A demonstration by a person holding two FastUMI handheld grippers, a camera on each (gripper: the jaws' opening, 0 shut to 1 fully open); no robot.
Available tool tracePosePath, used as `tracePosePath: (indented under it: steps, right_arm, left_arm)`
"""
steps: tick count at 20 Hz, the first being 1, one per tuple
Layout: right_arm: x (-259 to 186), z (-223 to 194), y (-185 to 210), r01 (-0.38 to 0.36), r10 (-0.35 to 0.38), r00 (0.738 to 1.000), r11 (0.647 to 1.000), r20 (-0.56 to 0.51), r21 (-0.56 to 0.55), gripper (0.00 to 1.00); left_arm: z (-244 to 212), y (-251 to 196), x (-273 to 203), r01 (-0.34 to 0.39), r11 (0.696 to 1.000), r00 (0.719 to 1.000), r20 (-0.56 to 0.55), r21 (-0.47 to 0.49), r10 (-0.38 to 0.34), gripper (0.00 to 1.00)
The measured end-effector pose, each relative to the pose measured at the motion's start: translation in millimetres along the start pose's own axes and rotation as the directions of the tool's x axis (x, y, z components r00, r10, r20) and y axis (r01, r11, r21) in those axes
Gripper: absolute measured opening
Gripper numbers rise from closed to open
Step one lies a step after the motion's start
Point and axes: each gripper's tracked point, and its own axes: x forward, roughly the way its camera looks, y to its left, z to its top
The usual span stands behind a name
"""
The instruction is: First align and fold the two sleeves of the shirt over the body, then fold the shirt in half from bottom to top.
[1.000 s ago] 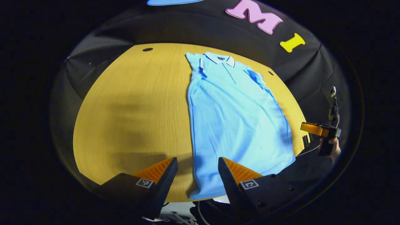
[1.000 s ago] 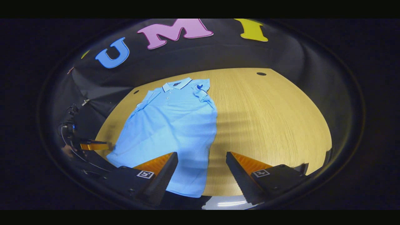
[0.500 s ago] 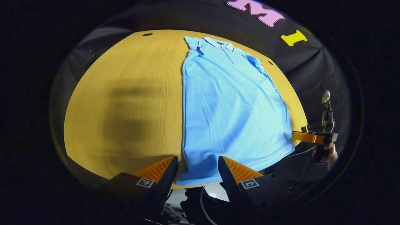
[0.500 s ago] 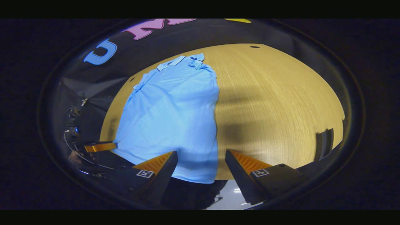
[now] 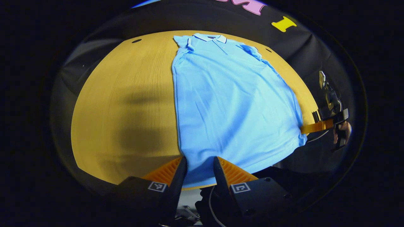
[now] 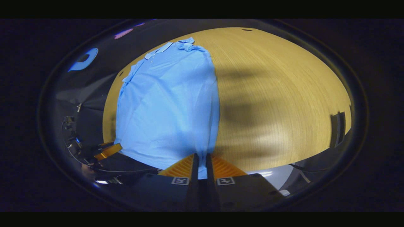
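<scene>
A light blue polo shirt [image 5: 227, 94] lies flat on the wooden table [image 5: 126, 94], collar [image 5: 210, 37] at the far end, both short sleeves drawn in at the shoulders. My left gripper [image 5: 199, 167] is at the hem's near left corner, its jaws narrowed around the cloth with a gap still between them. In the right gripper view the shirt [image 6: 167, 104] runs away from me, and my right gripper [image 6: 201, 164] is shut on the hem's right corner. The right gripper [image 5: 315, 127] and the hand holding it also show far right in the left gripper view.
The table's bare wood [image 6: 268, 94] stretches wide to the right of the shirt. Small dark holes [image 5: 136, 41] [image 5: 268, 50] sit near its far edge. A dark block [image 6: 338, 129] stands at the right rim. Cables hang below the near edge.
Both grippers came down and forward to the hem. The right gripper went from wide open to shut on the hem corner. The left gripper's jaws narrowed around the other corner.
</scene>
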Motion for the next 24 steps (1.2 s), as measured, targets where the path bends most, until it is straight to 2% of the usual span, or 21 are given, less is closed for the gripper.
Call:
tracePosePath:
  steps: [1,2,3,4,5,8,9,10,15,16,17,20,21,24]
  right_arm:
    - [2,-3,4,-0.024,0.024,1.0,1.0,-0.012,0.01,0.07]
    - [2,0,6,-0.048,0.048,0.999,0.999,-0.006,0.026,0.07]
    - [4,0,8,-0.075,0.075,0.997,0.996,-0.004,0.044,0.09]
    - [13,-6,11,-0.099,0.097,0.995,0.992,0.025,0.075,0.08]
    - [4,4,10,-0.112,0.111,0.994,0.989,0.015,0.1,0.08]
    - [4,4,14,-0.15,0.149,0.989,0.985,0.023,0.084,0.1]
    - [3,7,19,-0.173,0.171,0.985,0.981,0.033,0.083,0.1]
    - [1,11,25,-0.197,0.194,0.98,0.977,0.044,0.079,0.05]
    - [-18,44,57,-0.278,0.277,0.953,0.96,0.12,-0.003,0.05]
    - [-24,52,64,-0.295,0.295,0.946,0.955,0.134,-0.015,0.1]
    - [-28,59,71,-0.312,0.313,0.938,0.95,0.149,-0.03,0.05]
    - [-44,85,95,-0.379,0.381,0.905,0.924,0.19,-0.048,0.04]
    - [-48,96,103,-0.409,0.408,0.888,0.912,0.212,-0.042,0.1]
    - [-60,129,121,-0.466,0.458,0.845,0.884,0.276,-0.043,0.05]
  left_arm:
    - [0,-4,2,0.025,0.999,1.0,0.003,-0.025,-0.025,0.5]
    - [0,-5,3,0.034,0.999,0.999,-0.001,-0.041,-0.035,0.37]
    - [4,-5,3,0.038,0.999,0.999,0.007,-0.037,-0.038,0.19]
    - [2,-6,3,0.048,0.999,0.999,0.01,-0.025,-0.048,0.15]
    - [3,-6,2,0.057,0.998,0.998,0.01,-0.015,-0.057,0.07]
    - [4,-8,-8,0.102,0.994,0.995,0.006,-0.032,-0.102,0.06]
    - [10,-7,-13,0.105,0.994,0.994,0.026,-0.037,-0.104,0.06]
    - [18,-8,-19,0.116,0.992,0.992,0.048,-0.039,-0.115,0.06]
    - [64,-18,-51,0.154,0.988,0.973,0.172,0.007,-0.153,0.06]
    - [74,-20,-56,0.157,0.987,0.968,0.193,0.018,-0.158,0.06]
    - [84,-21,-63,0.16,0.987,0.964,0.213,0.023,-0.162,0.06]
    - [118,-25,-78,0.167,0.985,0.946,0.277,0.035,-0.17,0.06]
    - [130,-26,-83,0.171,0.985,0.939,0.298,0.033,-0.173,0.06]
    - [158,-36,-96,0.184,0.982,0.919,0.346,0.042,-0.187,0.06]
